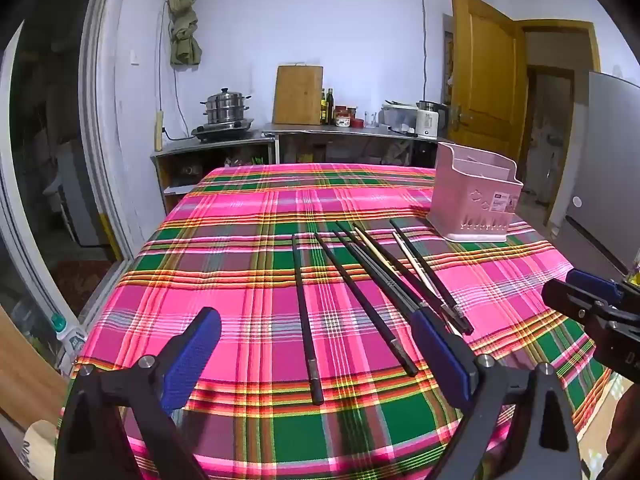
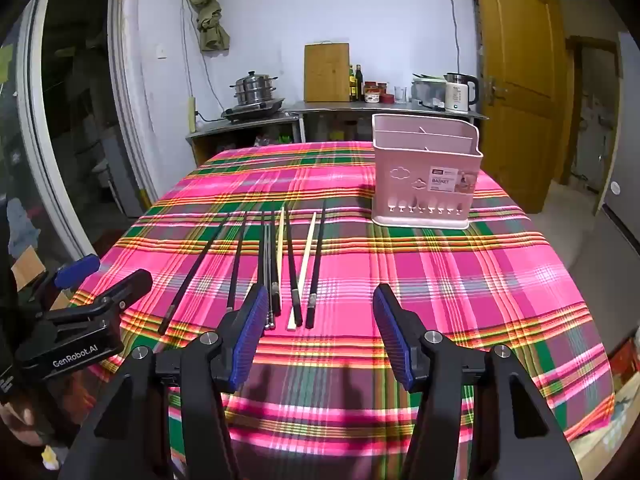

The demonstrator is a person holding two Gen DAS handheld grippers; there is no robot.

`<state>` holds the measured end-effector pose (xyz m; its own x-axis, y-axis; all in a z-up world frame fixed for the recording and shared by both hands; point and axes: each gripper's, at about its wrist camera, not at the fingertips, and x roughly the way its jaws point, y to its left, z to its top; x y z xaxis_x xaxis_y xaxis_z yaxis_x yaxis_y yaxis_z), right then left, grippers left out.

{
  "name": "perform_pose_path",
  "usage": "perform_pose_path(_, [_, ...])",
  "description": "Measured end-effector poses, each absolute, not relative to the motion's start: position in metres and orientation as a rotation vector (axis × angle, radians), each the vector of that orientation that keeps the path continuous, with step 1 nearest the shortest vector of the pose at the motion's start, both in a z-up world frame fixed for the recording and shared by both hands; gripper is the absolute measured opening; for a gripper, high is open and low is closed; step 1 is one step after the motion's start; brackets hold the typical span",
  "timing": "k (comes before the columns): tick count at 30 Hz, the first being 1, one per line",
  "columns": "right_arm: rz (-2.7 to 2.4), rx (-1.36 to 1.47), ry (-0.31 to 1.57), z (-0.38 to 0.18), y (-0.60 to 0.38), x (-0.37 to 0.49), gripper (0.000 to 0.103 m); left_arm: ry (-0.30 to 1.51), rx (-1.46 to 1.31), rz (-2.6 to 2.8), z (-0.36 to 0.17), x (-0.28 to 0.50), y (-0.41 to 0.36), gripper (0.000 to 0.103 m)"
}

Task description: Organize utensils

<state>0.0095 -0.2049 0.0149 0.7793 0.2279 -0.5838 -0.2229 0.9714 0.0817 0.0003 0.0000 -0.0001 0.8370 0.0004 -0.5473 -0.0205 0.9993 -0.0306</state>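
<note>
Several chopsticks (image 1: 360, 292), most black and two pale, lie side by side on the plaid tablecloth; they also show in the right wrist view (image 2: 280, 264). A pink utensil basket (image 1: 474, 196) with divided compartments stands upright behind them to the right, and in the right wrist view (image 2: 426, 172). My left gripper (image 1: 316, 356) is open and empty, low over the near ends of the chopsticks. My right gripper (image 2: 320, 332) is open and empty, just short of the chopsticks' near ends. Each gripper shows in the other's view: the right one (image 1: 588, 304), the left one (image 2: 100, 292).
The plaid-covered table (image 2: 480, 280) drops off at its near and side edges. Behind it a metal counter (image 1: 352, 130) holds a steamer pot (image 1: 226, 110), cutting board, bottles and kettle (image 2: 460, 92). A wooden door (image 2: 516, 80) stands at the right.
</note>
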Motion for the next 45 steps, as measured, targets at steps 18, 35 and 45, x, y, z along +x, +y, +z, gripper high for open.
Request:
perform_pose_path(18, [0.245,0.013,0.643,0.0134,-0.2046,0.0103,0.056,0.572,-0.035,0.011,0.0000,0.0002,0.0001,0.097])
perform_pose_path(35, [0.245,0.011,0.642,0.0136,-0.2038,0.0100,0.056,0.570,-0.040,0.010,0.0077,0.0016,-0.0046,0.097])
perform_pose_path(45, [0.246,0.010,0.643,0.0139,-0.2041,0.0096,0.056,0.569,-0.041,0.010,0.0076,0.0015,-0.0044,0.097])
